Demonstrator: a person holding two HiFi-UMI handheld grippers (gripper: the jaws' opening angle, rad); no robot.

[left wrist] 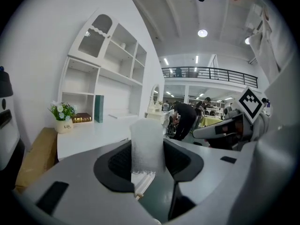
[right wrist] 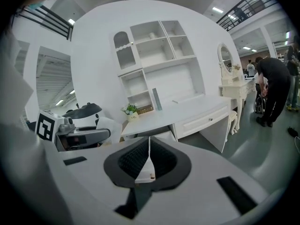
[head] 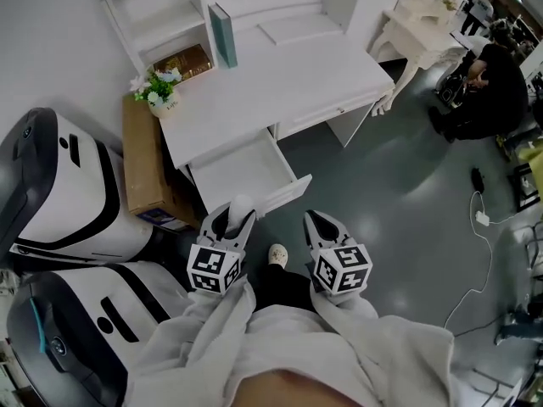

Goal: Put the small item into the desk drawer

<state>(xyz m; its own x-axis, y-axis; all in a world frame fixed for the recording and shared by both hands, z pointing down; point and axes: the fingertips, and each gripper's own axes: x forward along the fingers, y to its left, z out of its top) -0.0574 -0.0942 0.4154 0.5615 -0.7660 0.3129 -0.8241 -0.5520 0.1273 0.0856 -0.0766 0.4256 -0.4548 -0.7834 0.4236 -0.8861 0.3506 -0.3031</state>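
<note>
A small white roll of gauze-like mesh (left wrist: pixel 147 144) stands upright between the jaws of my left gripper (left wrist: pixel 148 159), which is shut on it. In the head view the roll (head: pixel 243 205) pokes out of the left gripper (head: pixel 235 220), just in front of the open, empty desk drawer (head: pixel 242 173). The drawer belongs to a white desk (head: pixel 280 87). My right gripper (head: pixel 319 225) hovers beside the left one over the grey floor. Its jaws meet in a thin line with nothing between them (right wrist: pixel 149 161).
On the desk stand a small flower pot (head: pixel 157 89), a teal book (head: pixel 223 34) and a brown book (head: pixel 182 60). A cardboard box (head: pixel 142 159) and white rounded machines (head: pixel 59 185) lie left of the desk. A person in black (head: pixel 496 83) bends over at far right, with a cable (head: pixel 484 219) on the floor.
</note>
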